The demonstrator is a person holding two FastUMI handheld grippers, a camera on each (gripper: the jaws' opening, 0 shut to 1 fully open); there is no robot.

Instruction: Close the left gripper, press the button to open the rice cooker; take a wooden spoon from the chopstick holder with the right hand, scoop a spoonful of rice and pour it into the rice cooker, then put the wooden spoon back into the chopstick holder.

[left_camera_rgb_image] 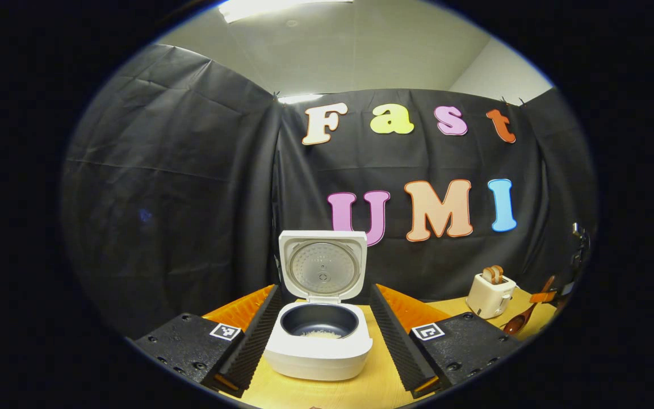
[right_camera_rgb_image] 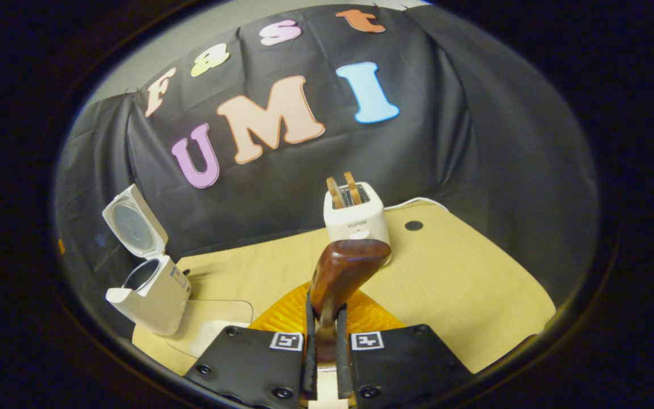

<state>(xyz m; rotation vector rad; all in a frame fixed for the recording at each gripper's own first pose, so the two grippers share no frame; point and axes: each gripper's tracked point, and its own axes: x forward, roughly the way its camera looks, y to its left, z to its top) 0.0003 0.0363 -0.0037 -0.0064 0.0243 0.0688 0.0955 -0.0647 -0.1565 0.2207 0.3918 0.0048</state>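
From my left hand-held gripper (left_camera_rgb_image: 322, 341) I look straight at the white, rounded rice cooker (left_camera_rgb_image: 318, 349), which stands on the pale wooden worktop (left_camera_rgb_image: 378, 386) between the two spread fingers; the gripper is released and nothing sits in its grasp. The cooker's lid (left_camera_rgb_image: 323, 264) stands upright, hinged at the far side, and the dark inner pot (left_camera_rgb_image: 319, 321) lies bare with a small patch of white rice (left_camera_rgb_image: 321, 334) on its bottom. Farther right on the worktop stands a cream-coloured toaster (left_camera_rgb_image: 490, 295) with two slices of brown toast (left_camera_rgb_image: 494, 274) poking out of its top. At the far right edge of this view I see the brown wooden spoon (left_camera_rgb_image: 517, 324), bowl down and tilted, with the other hand-held gripper partly showing behind it.

In the right gripper view, the rice cooker (right_camera_rgb_image: 154, 295) stands at the left with its lid (right_camera_rgb_image: 133, 227) up, next to a clear flat mat (right_camera_rgb_image: 213, 321) lying on the worktop (right_camera_rgb_image: 463, 284). In the middle, my right hand-held gripper (right_camera_rgb_image: 327, 346) is clenched on the handle of the wooden spoon (right_camera_rgb_image: 344, 272), both fingers pressing its sides, and the spoon's bowl rises ahead of the fingers, in front of the toaster (right_camera_rgb_image: 356, 218). I cannot tell whether the bowl carries any rice. To the right of the toaster a small dark round hole (right_camera_rgb_image: 414, 225) marks the worktop near the far edge.
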